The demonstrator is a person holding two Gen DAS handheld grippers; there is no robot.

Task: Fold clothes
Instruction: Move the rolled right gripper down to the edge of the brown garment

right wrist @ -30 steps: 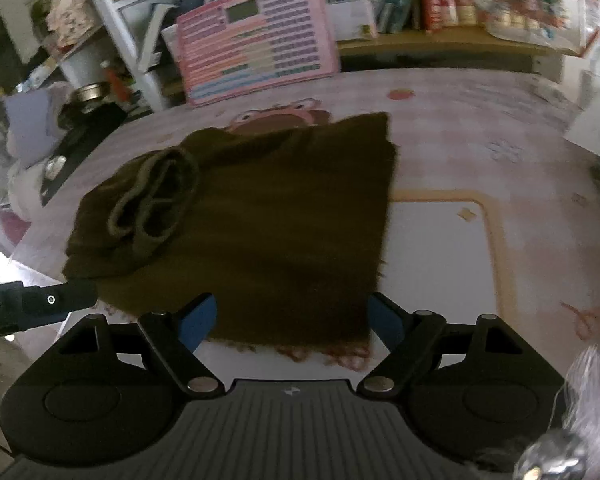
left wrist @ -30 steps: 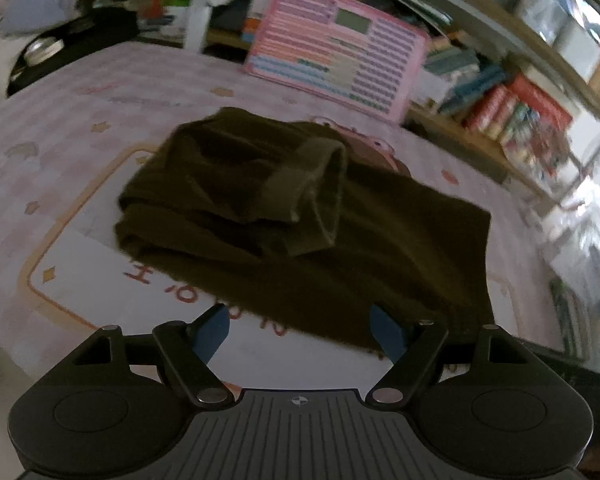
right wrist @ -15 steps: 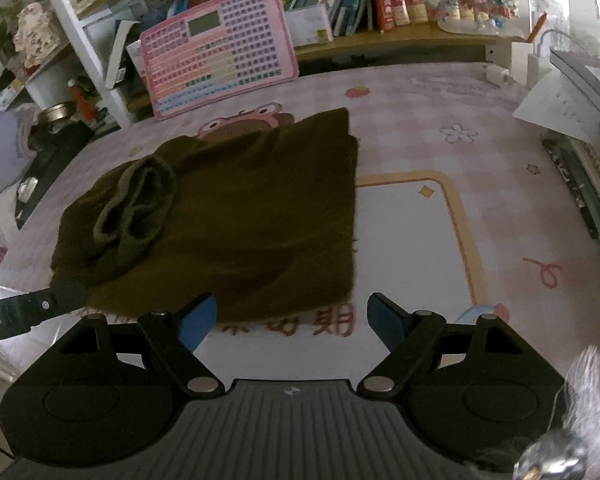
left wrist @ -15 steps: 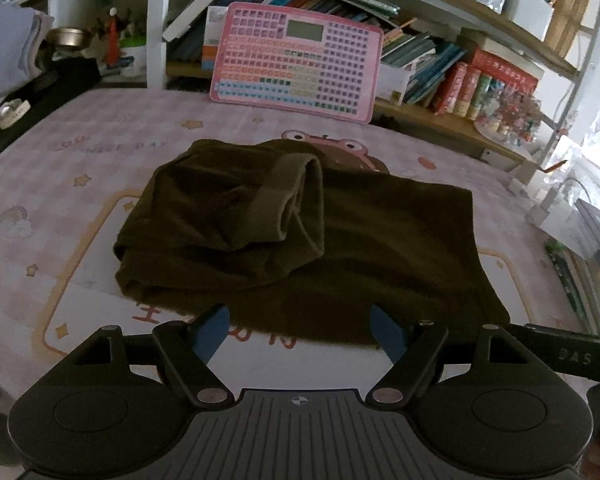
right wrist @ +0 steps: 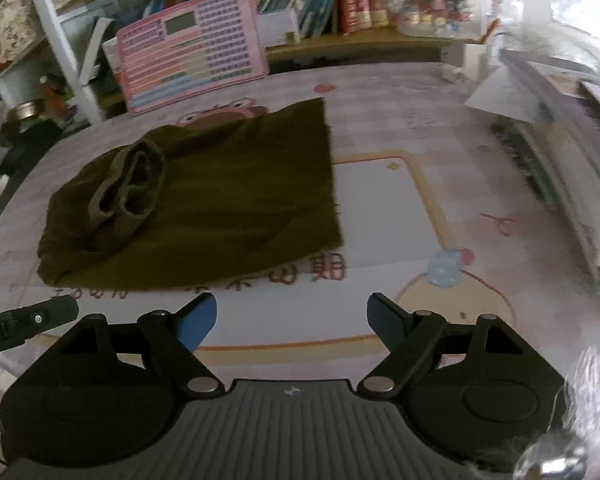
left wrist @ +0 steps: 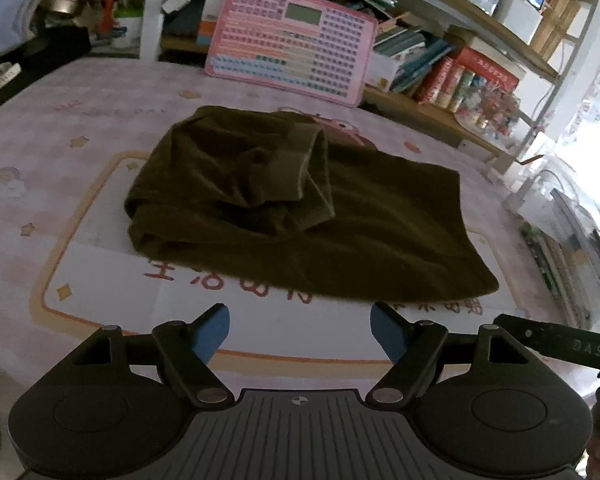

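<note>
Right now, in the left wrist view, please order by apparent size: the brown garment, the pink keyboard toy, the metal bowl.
Largest to smallest as they look:
1. Brown garment
2. Pink keyboard toy
3. Metal bowl
The toy and the bowl stand farther from the camera, so their true sizes stay unsure.

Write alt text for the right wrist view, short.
A dark olive garment lies partly folded on a pink patterned table mat, its ribbed cuff bunched on top at the left. The open right gripper hangs over the mat's near edge, touching nothing; a pink keyboard toy leans against cluttered bookshelves behind.
</note>
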